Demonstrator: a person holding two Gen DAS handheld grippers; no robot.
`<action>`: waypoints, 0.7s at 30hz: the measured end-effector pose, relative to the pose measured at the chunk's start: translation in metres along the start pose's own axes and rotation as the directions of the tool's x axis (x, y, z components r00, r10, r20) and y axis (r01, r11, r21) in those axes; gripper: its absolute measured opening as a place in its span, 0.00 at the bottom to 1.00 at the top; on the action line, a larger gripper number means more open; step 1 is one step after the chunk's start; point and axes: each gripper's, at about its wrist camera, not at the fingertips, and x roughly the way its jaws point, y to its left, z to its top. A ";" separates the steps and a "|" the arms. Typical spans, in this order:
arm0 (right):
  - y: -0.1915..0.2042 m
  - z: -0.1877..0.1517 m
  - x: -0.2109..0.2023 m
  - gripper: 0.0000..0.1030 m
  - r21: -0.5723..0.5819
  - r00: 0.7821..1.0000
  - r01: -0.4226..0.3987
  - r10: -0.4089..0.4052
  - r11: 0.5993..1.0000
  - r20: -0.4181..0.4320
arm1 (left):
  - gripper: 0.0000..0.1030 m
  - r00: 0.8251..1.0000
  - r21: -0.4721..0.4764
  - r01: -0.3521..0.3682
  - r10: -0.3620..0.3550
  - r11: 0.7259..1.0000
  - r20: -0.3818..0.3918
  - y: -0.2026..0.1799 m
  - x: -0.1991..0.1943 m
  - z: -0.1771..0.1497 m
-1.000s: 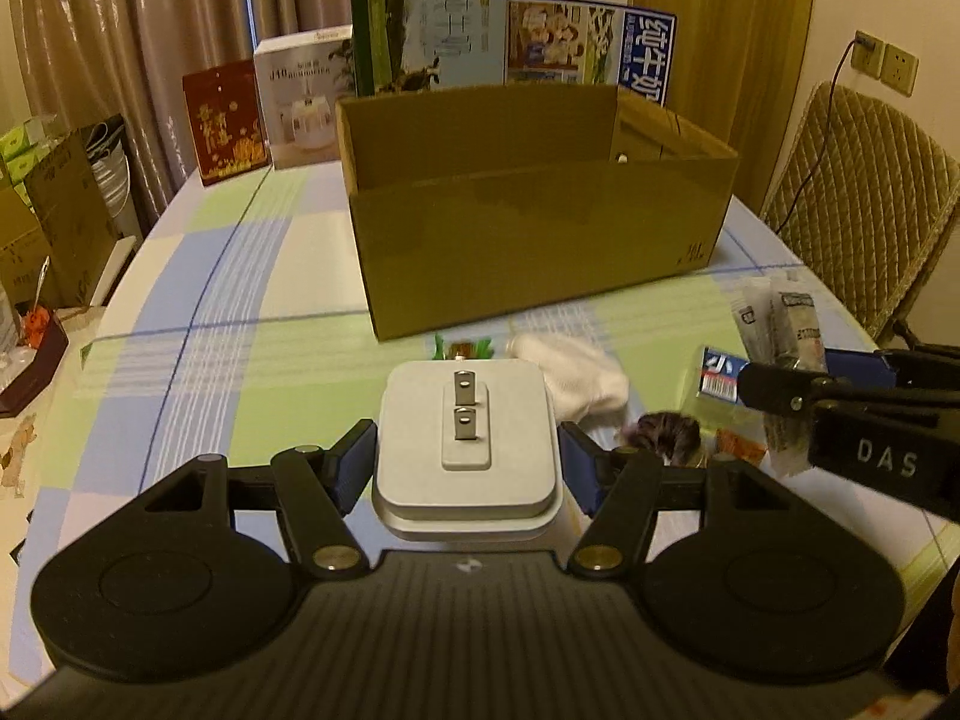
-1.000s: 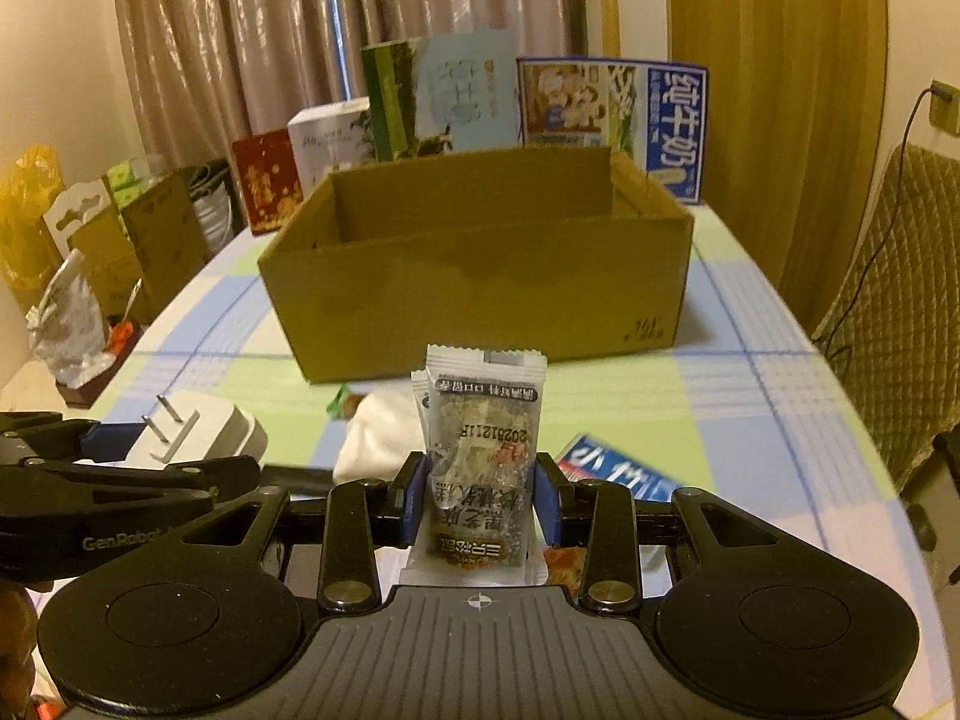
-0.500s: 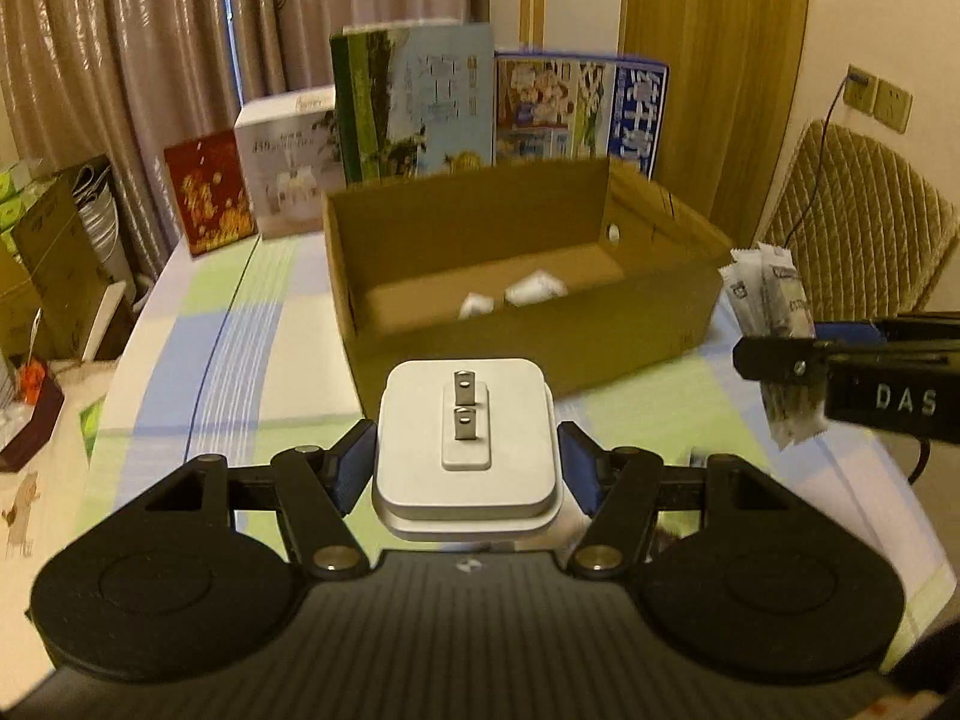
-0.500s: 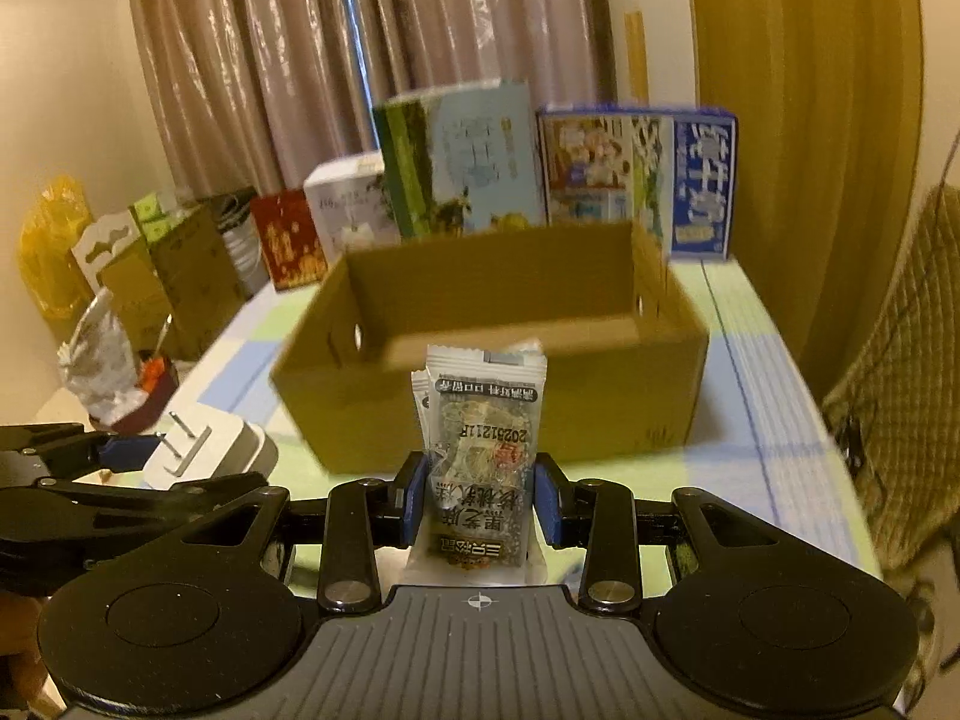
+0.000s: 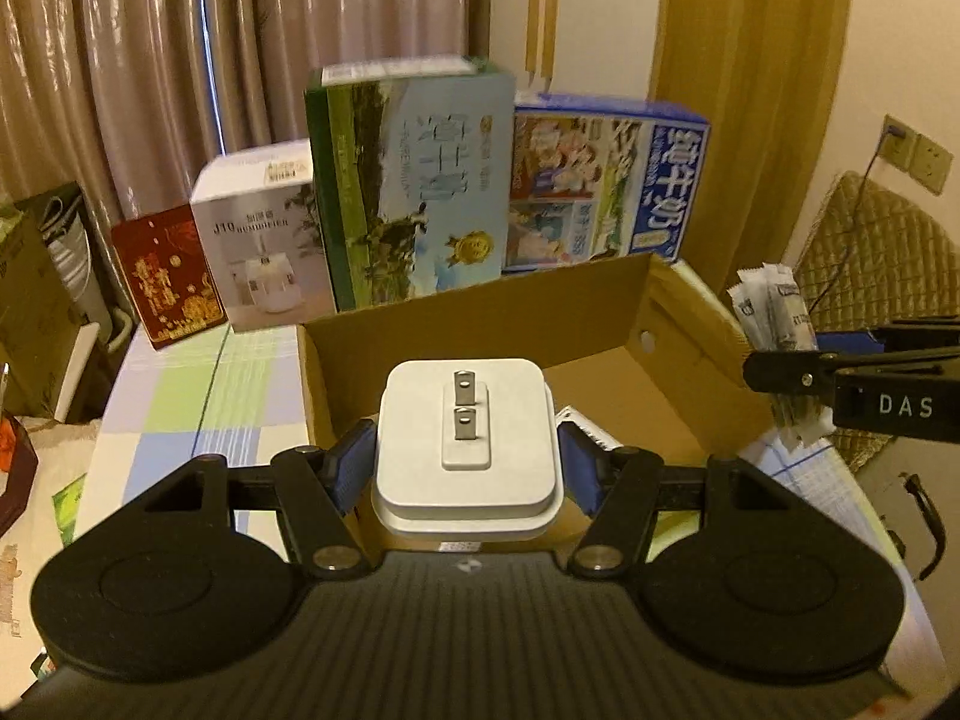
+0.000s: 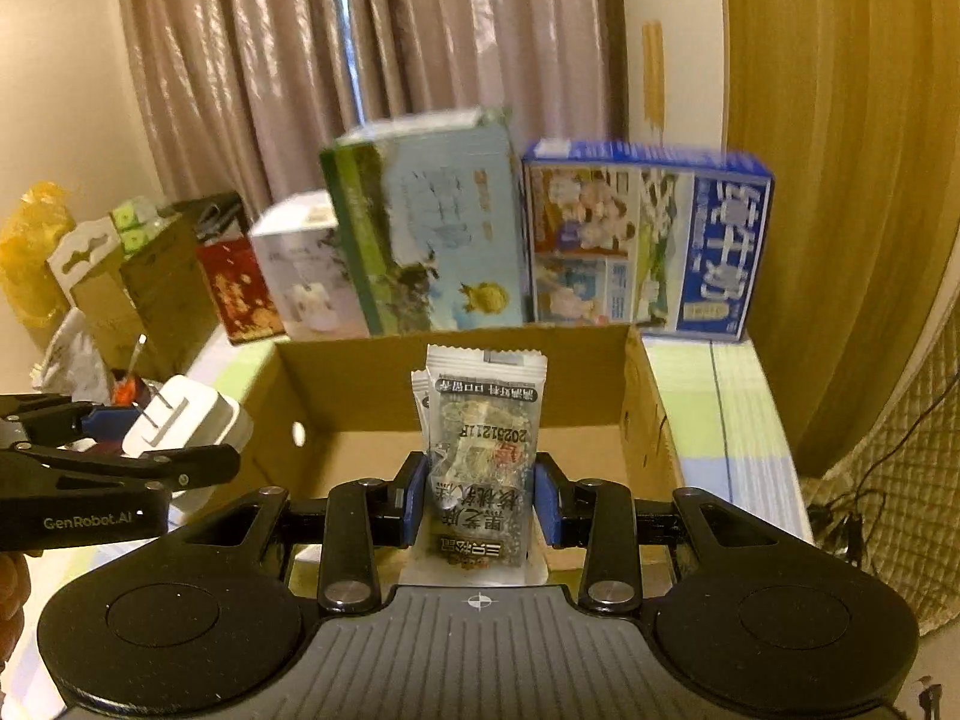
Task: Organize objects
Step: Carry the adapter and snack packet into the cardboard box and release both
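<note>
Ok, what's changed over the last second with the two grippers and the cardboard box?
Both grippers rose from table level and moved forward over the cardboard box. The left gripper still clamps the white charger; the right gripper still clamps the snack packets. Nothing released; the box stayed put.

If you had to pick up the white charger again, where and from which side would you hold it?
Probably as the left gripper holds it now: across the two flat opposite sides of the charger, coming from the back face. The flat parallel sides seat the jaws squarely, and the prongs point away from the gripper, clear of them.
</note>
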 end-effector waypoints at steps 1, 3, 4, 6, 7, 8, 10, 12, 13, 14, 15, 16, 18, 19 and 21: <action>-0.003 0.001 0.009 0.33 -0.004 1.000 0.013 -0.013 1.000 -0.013 | 0.58 1.000 -0.002 -0.002 0.002 1.000 -0.012 0.002 0.010 0.001; -0.007 0.001 0.024 0.33 -0.005 0.999 0.022 -0.022 1.000 -0.036 | 0.58 0.999 -0.007 -0.004 0.004 1.000 -0.033 0.005 0.025 -0.001; -0.011 0.001 0.032 0.33 0.005 0.999 0.020 -0.020 1.000 -0.047 | 0.58 0.999 -0.004 -0.008 0.008 1.000 -0.040 0.006 0.032 -0.001; -0.015 -0.001 0.042 0.33 0.012 0.998 0.020 -0.019 1.000 -0.062 | 0.58 0.999 -0.006 -0.009 0.009 1.000 -0.050 0.008 0.043 -0.004; -0.017 -0.001 0.046 0.33 0.008 0.998 0.023 -0.022 1.000 -0.065 | 0.58 0.998 -0.010 -0.008 0.008 1.000 -0.055 0.009 0.048 -0.005; -0.018 -0.001 0.050 0.33 0.007 0.997 0.023 -0.023 1.000 -0.069 | 0.58 0.998 -0.010 -0.008 0.007 1.000 -0.058 0.009 0.051 -0.006; -0.020 -0.002 0.056 0.33 0.011 0.997 0.026 -0.025 1.000 -0.072 | 0.58 0.998 -0.008 -0.007 0.007 1.000 -0.062 0.009 0.058 -0.007; -0.023 -0.003 0.062 0.33 0.018 0.997 0.026 -0.025 0.999 -0.077 | 0.59 0.998 -0.009 -0.003 0.003 1.000 -0.067 0.010 0.065 -0.007; -0.024 -0.002 0.065 0.33 0.021 0.997 0.024 -0.022 0.999 -0.078 | 0.59 0.997 -0.010 -0.003 0.002 1.000 -0.071 0.010 0.069 -0.007; -0.025 -0.002 0.066 0.33 0.024 0.997 0.025 -0.023 0.999 -0.076 | 0.59 0.997 -0.013 -0.009 0.008 1.000 -0.080 0.010 0.072 -0.007; -0.026 -0.003 0.069 0.33 0.028 0.997 0.029 -0.027 0.999 -0.073 | 0.61 0.996 -0.018 -0.018 0.016 1.000 -0.083 0.011 0.075 -0.006; -0.027 -0.003 0.070 0.33 0.031 0.997 0.031 -0.029 0.999 -0.074 | 0.64 0.997 -0.023 -0.026 0.024 0.999 -0.076 0.012 0.077 -0.006; -0.029 -0.003 0.074 0.33 0.031 0.996 0.034 -0.032 0.999 -0.080 | 0.67 0.998 -0.024 -0.033 0.031 0.999 -0.062 0.013 0.076 -0.004; -0.030 -0.003 0.075 0.33 0.029 0.996 0.036 -0.034 0.999 -0.080 | 0.67 0.998 -0.022 -0.030 0.029 0.999 -0.056 0.014 0.076 -0.003; -0.031 -0.003 0.077 0.33 0.027 0.996 0.042 -0.040 0.999 -0.079 | 0.67 0.999 -0.022 -0.027 0.026 0.999 -0.046 0.014 0.072 -0.001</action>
